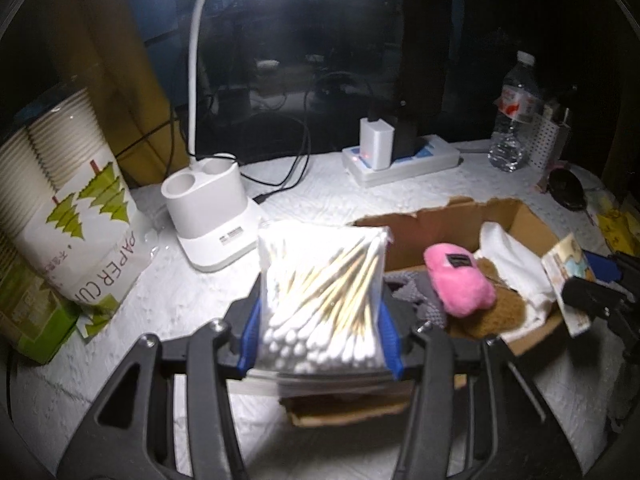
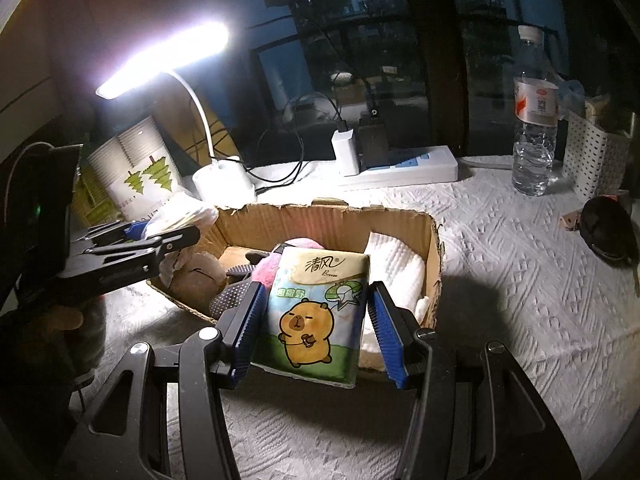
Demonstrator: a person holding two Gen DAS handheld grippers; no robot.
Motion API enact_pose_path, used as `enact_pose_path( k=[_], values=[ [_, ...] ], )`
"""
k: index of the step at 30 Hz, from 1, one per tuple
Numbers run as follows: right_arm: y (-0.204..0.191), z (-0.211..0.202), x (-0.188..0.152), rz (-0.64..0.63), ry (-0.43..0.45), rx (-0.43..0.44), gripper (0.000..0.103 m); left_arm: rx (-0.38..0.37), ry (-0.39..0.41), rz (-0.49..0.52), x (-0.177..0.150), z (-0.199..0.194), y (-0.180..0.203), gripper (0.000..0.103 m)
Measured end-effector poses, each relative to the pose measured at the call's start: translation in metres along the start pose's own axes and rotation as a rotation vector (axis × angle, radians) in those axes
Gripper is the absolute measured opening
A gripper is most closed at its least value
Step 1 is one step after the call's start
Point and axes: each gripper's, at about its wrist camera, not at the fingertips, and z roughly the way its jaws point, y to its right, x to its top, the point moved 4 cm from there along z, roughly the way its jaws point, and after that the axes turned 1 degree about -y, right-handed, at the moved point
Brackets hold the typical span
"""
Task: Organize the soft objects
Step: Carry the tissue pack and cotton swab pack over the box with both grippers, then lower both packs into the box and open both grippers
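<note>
- Left gripper [image 1: 320,316] clamps a clear bag of cotton swabs [image 1: 324,292] between its blue pads, at the left edge of the cardboard box [image 1: 432,220].
- Right gripper [image 2: 316,320] grips a tissue pack [image 2: 316,312], capybara print, over the box's near wall.
- Inside the box: pink plush [image 1: 456,280], white towel [image 1: 512,264], brown plush [image 2: 200,280].

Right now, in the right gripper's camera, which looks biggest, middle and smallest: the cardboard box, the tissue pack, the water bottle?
1. cardboard box
2. tissue pack, though nearness to the camera inflates it
3. water bottle
</note>
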Motion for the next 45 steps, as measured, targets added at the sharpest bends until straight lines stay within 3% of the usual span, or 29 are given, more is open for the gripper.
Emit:
enact_pose_path(
  k=[9,10,11,12,31,45],
  values=[
    [-0.001,0.005,0.003,-0.004,-0.009,-0.01,0.055,-0.009,-0.007,0.0,0.003,0.013,-0.002,0.055],
    [-0.002,0.006,0.004,-0.007,-0.009,-0.01,0.055,-0.009,-0.003,-0.007,0.003,0.012,-0.003,0.057],
    [-0.004,0.007,0.005,-0.012,-0.009,-0.011,0.055,-0.01,0.003,-0.017,0.004,0.011,-0.005,0.071],
    [-0.007,0.007,0.006,-0.018,-0.008,-0.011,0.055,-0.016,0.015,-0.023,0.004,0.008,-0.006,0.077],
    [-0.059,0.024,0.019,-0.088,-0.004,-0.024,0.055,-0.054,0.07,-0.092,-0.016,-0.03,-0.047,0.077],
    [-0.08,0.065,0.019,-0.103,-0.068,-0.032,0.055,-0.119,0.049,-0.109,-0.03,-0.02,-0.061,0.077]
  ],
)
